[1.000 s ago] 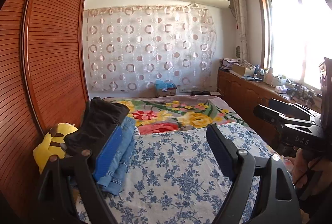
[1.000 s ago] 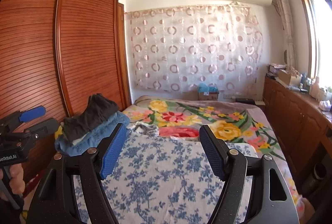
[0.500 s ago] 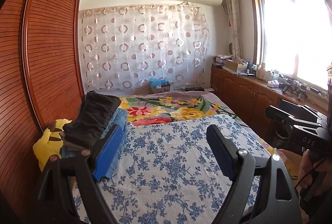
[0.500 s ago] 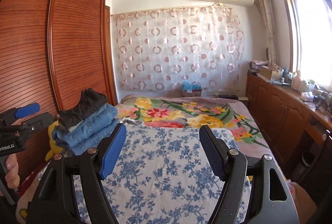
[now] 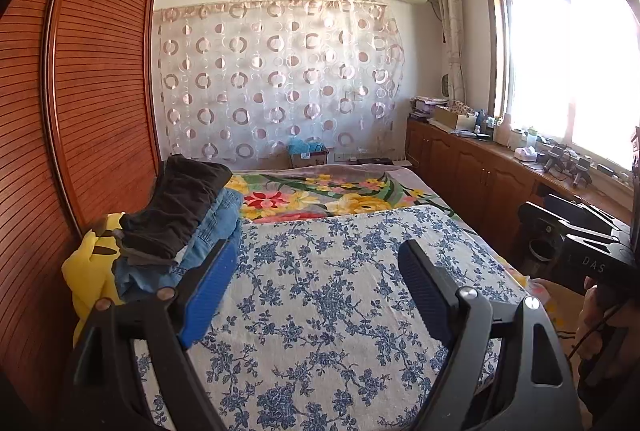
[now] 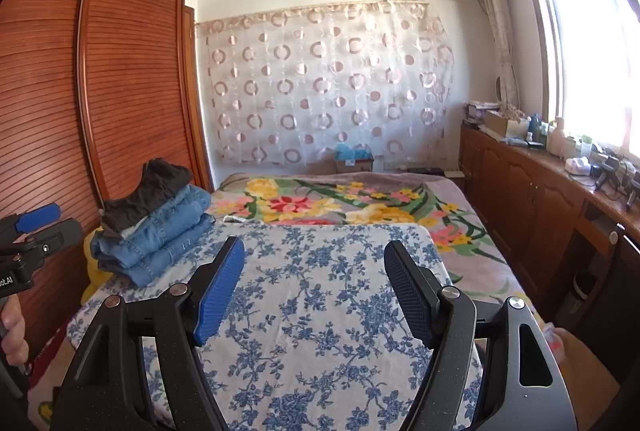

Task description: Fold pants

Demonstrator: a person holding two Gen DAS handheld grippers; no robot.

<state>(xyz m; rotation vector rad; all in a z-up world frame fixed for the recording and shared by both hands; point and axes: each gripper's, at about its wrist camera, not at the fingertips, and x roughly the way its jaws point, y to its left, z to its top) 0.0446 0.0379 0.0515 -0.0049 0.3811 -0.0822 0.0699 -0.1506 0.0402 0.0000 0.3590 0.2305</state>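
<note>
A stack of folded pants (image 5: 188, 227) lies at the bed's left side by the wardrobe, dark brown pants (image 6: 152, 187) on top and blue jeans (image 6: 168, 231) beneath. My left gripper (image 5: 318, 247) hangs open over the blue-flowered sheet (image 5: 340, 303), right of the stack and apart from it, with nothing between its fingers. My right gripper (image 6: 314, 247) is open too, over the same sheet, holding nothing. Each gripper shows at the edge of the other's view: the right gripper (image 5: 580, 231) and the left gripper (image 6: 36, 231), both held in a hand.
A yellow plush toy (image 5: 92, 271) sits between the stack and the slatted wardrobe (image 5: 100, 91). A bright flowered blanket (image 6: 340, 199) covers the far half of the bed. Wooden cabinets (image 6: 520, 191) with clutter run under the window on the right. A patterned curtain hangs on the far wall.
Both grippers have drawn back from the bed, so the stack and sheet look farther off and more of the bed shows. The jaws have kept their width.
</note>
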